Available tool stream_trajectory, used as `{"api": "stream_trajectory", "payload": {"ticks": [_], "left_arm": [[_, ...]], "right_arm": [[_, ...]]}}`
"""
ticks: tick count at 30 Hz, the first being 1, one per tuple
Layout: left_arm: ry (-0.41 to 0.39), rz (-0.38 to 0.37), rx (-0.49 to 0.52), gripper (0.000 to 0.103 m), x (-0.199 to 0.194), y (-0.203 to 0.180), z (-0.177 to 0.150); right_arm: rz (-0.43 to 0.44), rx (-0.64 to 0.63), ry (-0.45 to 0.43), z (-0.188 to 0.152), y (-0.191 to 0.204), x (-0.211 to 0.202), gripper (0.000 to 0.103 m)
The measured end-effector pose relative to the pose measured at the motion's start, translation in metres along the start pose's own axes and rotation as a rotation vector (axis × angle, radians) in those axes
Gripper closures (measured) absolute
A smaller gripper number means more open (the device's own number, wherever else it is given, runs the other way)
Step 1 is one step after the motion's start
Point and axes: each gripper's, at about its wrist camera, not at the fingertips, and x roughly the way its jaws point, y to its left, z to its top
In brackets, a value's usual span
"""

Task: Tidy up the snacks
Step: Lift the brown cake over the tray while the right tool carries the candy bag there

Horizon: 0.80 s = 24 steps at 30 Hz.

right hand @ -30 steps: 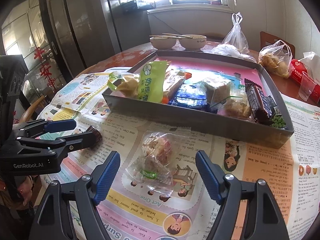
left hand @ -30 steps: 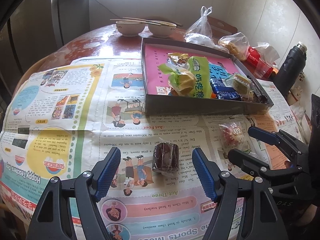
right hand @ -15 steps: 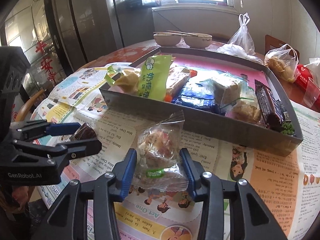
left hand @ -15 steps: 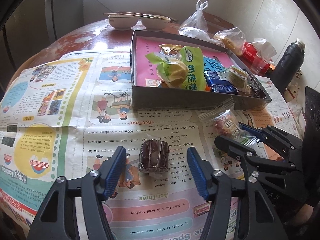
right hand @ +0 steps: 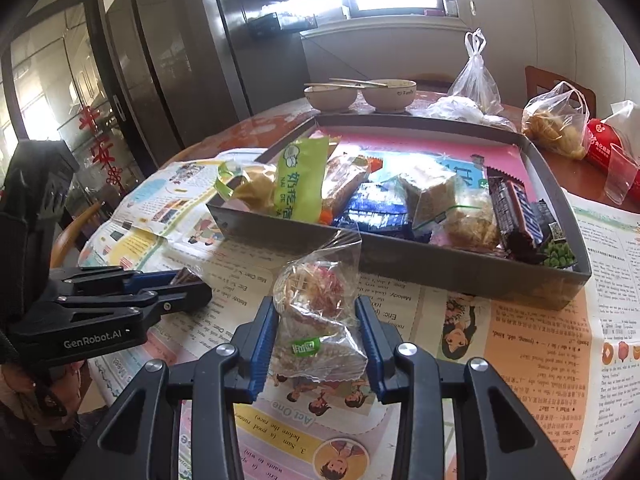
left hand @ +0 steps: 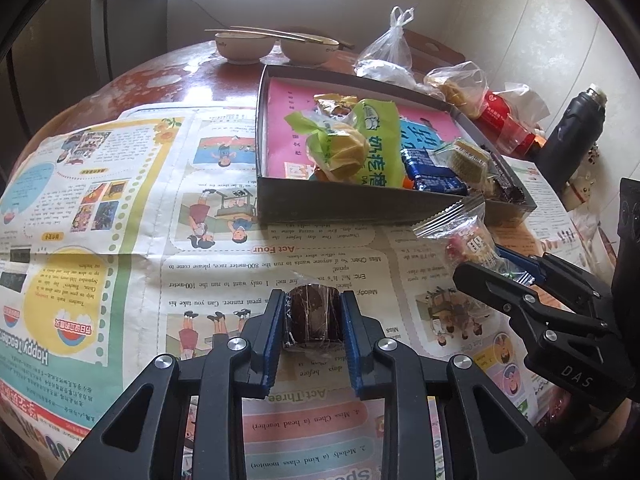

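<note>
My left gripper (left hand: pixel 313 312) is shut on a dark brown wrapped cake (left hand: pixel 314 317), low over the newspaper. My right gripper (right hand: pixel 316 320) is shut on a clear snack bag (right hand: pixel 316 312) with pink and tan pieces, held above the newspaper in front of the grey tray (right hand: pixel 440 270). The tray holds several snacks, among them a green packet (right hand: pixel 300 178) and a dark bar (right hand: pixel 516 212). In the left wrist view the right gripper (left hand: pixel 496 264) holds the bag (left hand: pixel 468 240) by the tray's (left hand: pixel 340 202) near wall. The left gripper (right hand: pixel 188 286) shows at the left of the right wrist view.
Newspaper (left hand: pixel 120 220) covers the round table. Two bowls with chopsticks (left hand: pixel 276 44) stand at the back. Plastic bags (left hand: pixel 384 60) and a red packet (left hand: pixel 504 120) lie behind the tray. A black flask (left hand: pixel 572 140) stands at the right.
Both grippers closed: the left on the brown cake, the right on the clear snack bag. The right gripper lifted the bag off the newspaper.
</note>
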Motion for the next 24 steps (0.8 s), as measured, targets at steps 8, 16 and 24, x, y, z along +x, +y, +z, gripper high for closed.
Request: {"api": "stream_trajectory", "payload": {"ticks": [8, 16, 24], "left_arm": [[-0.040, -0.017, 0.022, 0.075, -0.017, -0.014, 0.007], [-0.068, -0.034, 0.050, 0.075, -0.021, -0.038, 0.027], [-0.076, -0.055, 0.065, 0.075, -0.013, -0.058, 0.045]], "right_arm": [[0.015, 0.014, -0.037, 0.006, -0.005, -0.017, 0.063], [-0.002, 0.041, -0.088, 0.013, -0.019, -0.038, 0.063], [-0.031, 0.085, -0.127, 0.021, -0.040, -0.049, 0.063]]}}
